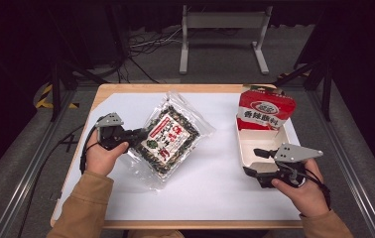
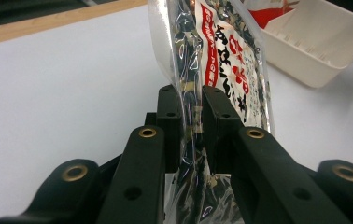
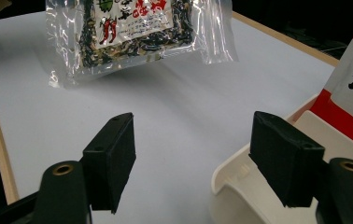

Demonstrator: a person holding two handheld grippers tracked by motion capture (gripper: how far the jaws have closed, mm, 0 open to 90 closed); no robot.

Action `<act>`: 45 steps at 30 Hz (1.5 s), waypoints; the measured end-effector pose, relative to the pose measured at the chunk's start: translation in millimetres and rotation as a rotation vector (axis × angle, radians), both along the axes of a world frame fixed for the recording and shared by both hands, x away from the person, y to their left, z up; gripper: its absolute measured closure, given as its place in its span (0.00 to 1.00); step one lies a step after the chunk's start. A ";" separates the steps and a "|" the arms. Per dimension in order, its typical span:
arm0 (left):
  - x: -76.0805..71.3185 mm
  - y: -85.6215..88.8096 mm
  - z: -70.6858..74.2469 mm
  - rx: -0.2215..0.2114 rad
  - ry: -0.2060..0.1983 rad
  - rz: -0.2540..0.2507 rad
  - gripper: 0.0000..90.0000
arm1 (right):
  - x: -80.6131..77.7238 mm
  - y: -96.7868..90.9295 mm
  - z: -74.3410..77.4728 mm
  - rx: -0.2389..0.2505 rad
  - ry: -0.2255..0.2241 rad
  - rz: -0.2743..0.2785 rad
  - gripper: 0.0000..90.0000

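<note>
White-topped table (image 1: 215,193) w/ wood edge carries everything. Next biggest: clear snack packet (image 1: 169,138) w/ dark seaweed-like mix and red-lettered label, at approx 10 o'clock from table centre, long axis running 1 o'clock to 7 o'clock in the high view; its near-left edge looks lifted off the sheet, far corner seems to hang lower. White plastic tray (image 1: 262,148) sits at 3 o'clock, well apart from the packet, w/ a red-and-white pouch (image 1: 265,111) leaning at its far end. Left gripper (image 1: 138,134) clamped on the packet's left edge, pads pinching film from both sides in the left gripper view (image 2: 194,126); hand comes in from 7 o'clock, wrist about level, jaws pointing toward 3 o'clock. Key relation: tray lies at 3 o'clock from the held packet, so a carry goes rightward across bare table; left hand does the work, already holding. Right gripper (image 1: 254,161) jaws wide apart, nothing between, near jaw over tray's near rim (image 3: 240,172), forearm entering from 5 o'clock, prob. there to steady the tray.
</note>
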State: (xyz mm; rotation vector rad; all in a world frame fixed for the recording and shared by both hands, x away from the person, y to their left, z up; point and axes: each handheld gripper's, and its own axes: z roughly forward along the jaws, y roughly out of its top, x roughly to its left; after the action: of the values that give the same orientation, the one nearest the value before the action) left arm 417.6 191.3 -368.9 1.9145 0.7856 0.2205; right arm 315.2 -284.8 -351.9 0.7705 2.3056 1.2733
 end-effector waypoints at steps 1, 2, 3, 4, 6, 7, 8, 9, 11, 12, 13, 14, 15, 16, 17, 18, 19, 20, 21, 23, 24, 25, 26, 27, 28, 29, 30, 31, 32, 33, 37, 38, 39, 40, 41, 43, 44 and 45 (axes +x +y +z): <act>-1.1 -0.5 1.4 -0.004 -0.004 0.000 0.87 | 0.1 0.3 0.2 0.001 0.001 0.001 0.36; -4.1 -1.6 4.4 -0.020 -0.017 -0.007 0.87 | 0.5 0.8 0.7 0.003 0.004 -0.001 0.36; -4.1 -1.6 4.4 -0.020 -0.017 -0.007 0.87 | 0.5 0.8 0.7 0.003 0.004 -0.001 0.36; -6.2 -2.4 6.9 -0.024 -0.026 -0.014 0.87 | 0.7 0.9 1.0 0.007 0.008 -0.004 0.36; -9.0 -4.3 9.9 -0.035 -0.038 -0.020 0.87 | 1.7 0.7 1.6 0.020 0.010 -0.009 0.36; -11.3 -5.8 11.3 -0.043 -0.048 -0.018 0.87 | 2.1 0.7 1.8 0.027 0.016 -0.013 0.37; -12.7 -6.9 12.5 -0.046 -0.061 -0.022 0.87 | 2.3 0.8 2.0 0.034 0.021 -0.021 0.38; -14.3 -8.4 13.7 -0.055 -0.062 -0.030 0.87 | 2.8 0.9 2.3 0.038 0.026 -0.025 0.38; -17.8 -11.0 17.2 -0.059 -0.085 -0.046 0.87 | 3.4 1.4 3.7 0.053 0.033 -0.032 0.38; -20.5 -12.7 19.1 -0.068 -0.103 -0.047 0.87 | 3.4 1.9 5.1 0.058 0.035 -0.035 0.39; -20.5 -12.7 19.1 -0.068 -0.103 -0.047 0.87 | 3.4 1.9 5.1 0.058 0.035 -0.035 0.39; -23.9 -14.5 22.3 -0.078 -0.103 -0.057 0.87 | 4.0 3.1 8.7 0.061 0.030 -0.035 0.39; -23.9 -14.5 22.3 -0.078 -0.103 -0.057 0.87 | 4.0 3.1 8.7 0.061 0.030 -0.035 0.39; -26.3 -15.7 24.8 -0.088 -0.113 -0.065 0.87 | 4.2 3.8 10.3 0.065 0.031 -0.037 0.39; -28.0 -16.6 26.7 -0.092 -0.119 -0.070 0.87 | 4.8 4.8 12.3 0.071 0.031 -0.040 0.39; -30.2 -17.5 28.8 -0.092 -0.130 -0.073 0.87 | 5.4 5.7 13.3 0.076 0.033 -0.043 0.39; -32.0 -18.7 31.0 -0.095 -0.137 -0.080 0.87 | 6.1 6.5 14.2 0.078 0.034 -0.046 0.38; -33.7 -19.9 32.4 -0.101 -0.140 -0.084 0.87 | 6.8 7.4 14.8 0.083 0.038 -0.049 0.38; -36.4 -21.3 35.3 -0.099 -0.156 -0.092 0.87 | 7.4 8.1 15.1 0.089 0.041 -0.051 0.38; -40.7 -25.0 39.5 -0.108 -0.165 -0.114 0.87 | 9.6 10.4 15.7 0.110 0.055 -0.058 0.37; -43.0 -26.8 41.0 -0.115 -0.173 -0.118 0.87 | 11.0 12.0 15.9 0.117 0.062 -0.063 0.37; -45.1 -28.6 42.5 -0.120 -0.172 -0.126 0.87 | 12.2 13.5 15.8 0.119 0.066 -0.070 0.37; -46.5 -29.9 44.1 -0.117 -0.178 -0.136 0.87 | 13.0 15.2 15.8 0.118 0.070 -0.074 0.37; -48.0 -31.6 44.9 -0.124 -0.192 -0.137 0.87 | 13.5 17.1 16.0 0.119 0.071 -0.069 0.37; -49.4 -32.8 46.1 -0.121 -0.187 -0.146 0.87 | 13.8 19.3 16.3 0.123 0.071 -0.061 0.36; -50.2 -34.1 46.8 -0.121 -0.195 -0.150 0.87 | 14.1 21.3 16.6 0.131 0.074 -0.051 0.36; -51.4 -35.5 47.0 -0.126 -0.197 -0.153 0.87 | 14.2 23.4 17.0 0.137 0.076 -0.045 0.36; -52.1 -36.8 47.4 -0.126 -0.193 -0.158 0.87 | 14.5 25.2 17.5 0.139 0.076 -0.039 0.35; -53.0 -38.3 47.2 -0.128 -0.198 -0.160 0.87 | 14.8 27.1 17.9 0.145 0.076 -0.032 0.35; -53.3 -39.8 47.2 -0.125 -0.203 -0.166 0.87 | 15.0 29.0 18.2 0.152 0.078 -0.026 0.35; -55.6 -45.2 46.2 -0.131 -0.209 -0.180 0.87 | 16.3 35.5 19.0 0.169 0.084 -0.009 0.35; -55.9 -45.4 46.1 -0.131 -0.215 -0.182 0.87 | 16.4 36.8 19.2 0.178 0.087 -0.003 0.35; -55.8 -45.6 45.5 -0.138 -0.216 -0.186 0.87 | 16.4 37.8 19.3 0.186 0.090 0.001 0.35; -56.0 -46.0 44.9 -0.148 -0.204 -0.188 0.87 | 16.5 39.1 19.6 0.196 0.093 0.009 0.35; -56.2 -46.1 44.2 -0.153 -0.200 -0.193 0.87 | 16.3 40.0 19.9 0.205 0.094 0.014 0.35; -55.3 -47.2 42.7 -0.155 -0.199 -0.207 0.87 | 16.3 41.6 20.0 0.214 0.095 0.020 0.35; -55.7 -48.3 41.6 -0.167 -0.198 -0.209 0.87 | 16.4 42.2 20.0 0.218 0.100 0.022 0.35; -55.7 -48.3 41.6 -0.167 -0.198 -0.209 0.87 | 16.4 42.2 20.0 0.218 0.100 0.022 0.35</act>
State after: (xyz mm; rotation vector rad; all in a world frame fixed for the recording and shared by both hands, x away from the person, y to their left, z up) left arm 361.9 143.0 -327.3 1.7703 0.4538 0.2051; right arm 331.6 -242.6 -331.9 0.9003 2.2825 1.5473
